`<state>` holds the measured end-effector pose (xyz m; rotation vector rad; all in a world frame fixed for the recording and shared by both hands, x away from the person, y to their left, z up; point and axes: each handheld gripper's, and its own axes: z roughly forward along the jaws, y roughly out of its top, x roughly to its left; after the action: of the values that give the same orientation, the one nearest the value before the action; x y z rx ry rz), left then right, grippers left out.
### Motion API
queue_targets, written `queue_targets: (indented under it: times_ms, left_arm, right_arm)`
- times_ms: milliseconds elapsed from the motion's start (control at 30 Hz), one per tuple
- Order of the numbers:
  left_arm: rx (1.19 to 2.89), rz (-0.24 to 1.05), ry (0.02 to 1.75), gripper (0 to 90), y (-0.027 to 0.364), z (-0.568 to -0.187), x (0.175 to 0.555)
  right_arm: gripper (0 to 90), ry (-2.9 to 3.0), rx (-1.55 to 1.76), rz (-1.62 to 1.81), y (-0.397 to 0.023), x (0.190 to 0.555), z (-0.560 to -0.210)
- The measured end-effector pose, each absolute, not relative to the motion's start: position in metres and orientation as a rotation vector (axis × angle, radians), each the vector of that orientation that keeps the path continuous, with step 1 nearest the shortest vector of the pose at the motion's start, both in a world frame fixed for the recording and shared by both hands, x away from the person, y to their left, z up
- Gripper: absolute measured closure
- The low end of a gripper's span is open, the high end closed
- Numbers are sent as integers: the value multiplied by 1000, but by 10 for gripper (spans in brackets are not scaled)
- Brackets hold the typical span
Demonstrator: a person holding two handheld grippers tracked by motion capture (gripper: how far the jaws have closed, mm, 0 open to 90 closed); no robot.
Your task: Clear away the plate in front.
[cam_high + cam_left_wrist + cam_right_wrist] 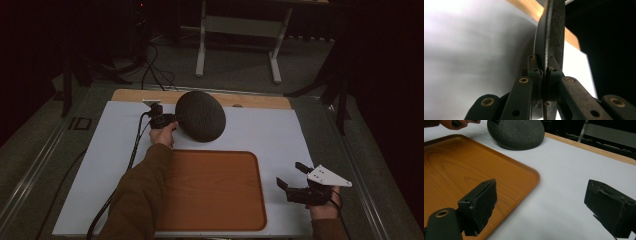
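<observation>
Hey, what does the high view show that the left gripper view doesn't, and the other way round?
High view alone: the whole round shape of the dark plate, held tilted beyond the wooden tray, plus the right tool with its jaws apart near the tray's right edge, and the floor and a table frame beyond.

Left gripper view alone: the close-up grip, the left tool with its pads pinched on the plate's thin rim, seen edge-on.

Both: the plate, the left tool holding it, the white table sheet and the wooden table edge.
</observation>
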<state>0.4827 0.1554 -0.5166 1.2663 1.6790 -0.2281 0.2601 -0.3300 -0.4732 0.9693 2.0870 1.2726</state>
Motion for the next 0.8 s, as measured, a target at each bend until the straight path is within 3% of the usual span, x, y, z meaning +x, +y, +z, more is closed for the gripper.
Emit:
queue_targets:
  times_ms: [233,800]
  left_arm:
    - [1207,-301,1696,861,156,-524,480]
    - [1251,-296,1622,857,164,-509,460]
  right_arm:
    - [108,2084,976,1274,-332,259,-473]
    - [108,2086,973,1271,-331,259,-473]
